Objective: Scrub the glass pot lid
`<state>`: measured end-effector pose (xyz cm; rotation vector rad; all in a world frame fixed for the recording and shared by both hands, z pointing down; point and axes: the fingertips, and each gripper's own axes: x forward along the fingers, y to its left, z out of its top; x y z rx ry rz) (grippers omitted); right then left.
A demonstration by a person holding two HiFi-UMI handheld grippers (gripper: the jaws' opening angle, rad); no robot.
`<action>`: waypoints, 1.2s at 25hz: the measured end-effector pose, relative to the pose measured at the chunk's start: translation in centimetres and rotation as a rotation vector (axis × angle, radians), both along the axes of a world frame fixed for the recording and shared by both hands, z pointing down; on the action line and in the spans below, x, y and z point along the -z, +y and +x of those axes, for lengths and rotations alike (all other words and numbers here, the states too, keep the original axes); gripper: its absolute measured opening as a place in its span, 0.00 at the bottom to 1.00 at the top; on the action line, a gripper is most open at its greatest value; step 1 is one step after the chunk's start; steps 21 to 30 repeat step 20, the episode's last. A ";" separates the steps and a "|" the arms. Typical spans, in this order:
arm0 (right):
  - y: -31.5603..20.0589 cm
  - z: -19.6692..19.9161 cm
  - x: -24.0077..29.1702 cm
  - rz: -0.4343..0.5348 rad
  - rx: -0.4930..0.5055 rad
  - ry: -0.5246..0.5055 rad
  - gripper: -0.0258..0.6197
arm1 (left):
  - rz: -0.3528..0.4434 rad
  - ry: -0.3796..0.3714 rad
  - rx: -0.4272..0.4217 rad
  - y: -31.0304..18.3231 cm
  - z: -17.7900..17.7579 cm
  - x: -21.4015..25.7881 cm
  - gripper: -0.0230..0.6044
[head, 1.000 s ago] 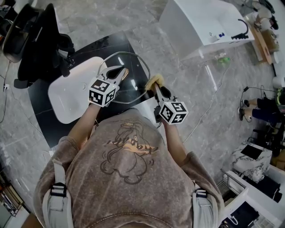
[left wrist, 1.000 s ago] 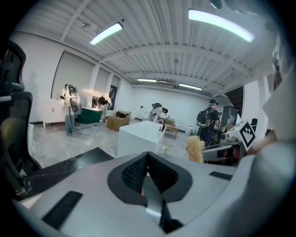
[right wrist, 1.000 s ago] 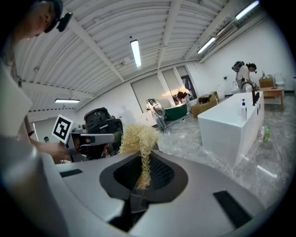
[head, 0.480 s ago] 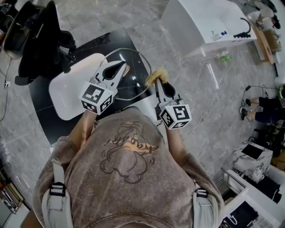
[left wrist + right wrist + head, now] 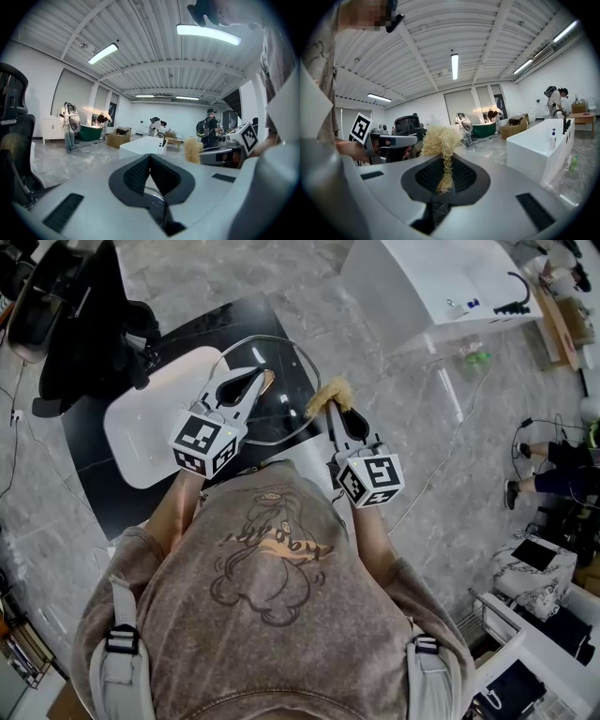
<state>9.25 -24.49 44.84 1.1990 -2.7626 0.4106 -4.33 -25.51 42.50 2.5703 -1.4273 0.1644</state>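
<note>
In the head view the round glass pot lid [image 5: 289, 409] hangs over the black counter, its metal rim arcing around my left gripper [image 5: 262, 379]. The left gripper is shut on the lid, and its jaws stand pressed together in the left gripper view [image 5: 150, 157]. To the right, my right gripper [image 5: 328, 411] is shut on a tuft of yellow fibre scrubber [image 5: 330, 393]. The scrubber sits just off the lid's right rim. In the right gripper view the scrubber [image 5: 440, 140] sticks up between the closed jaws of the right gripper [image 5: 443, 161].
A white basin [image 5: 150, 427] sits in the black counter [image 5: 103, 498] left of the lid. A black office chair [image 5: 80, 329] stands at far left. A white bathtub [image 5: 431, 287] is at upper right. A cable lies on the grey marble floor [image 5: 441, 465].
Both grippers have risen toward the camera, carrying the lid and the scrubber with them. Neither grip has changed.
</note>
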 end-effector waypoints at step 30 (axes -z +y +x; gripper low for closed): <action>0.1 -0.9 -1.2 -0.011 0.098 0.052 0.10 | -0.034 -0.057 0.029 0.3 -0.5 -2.3 0.06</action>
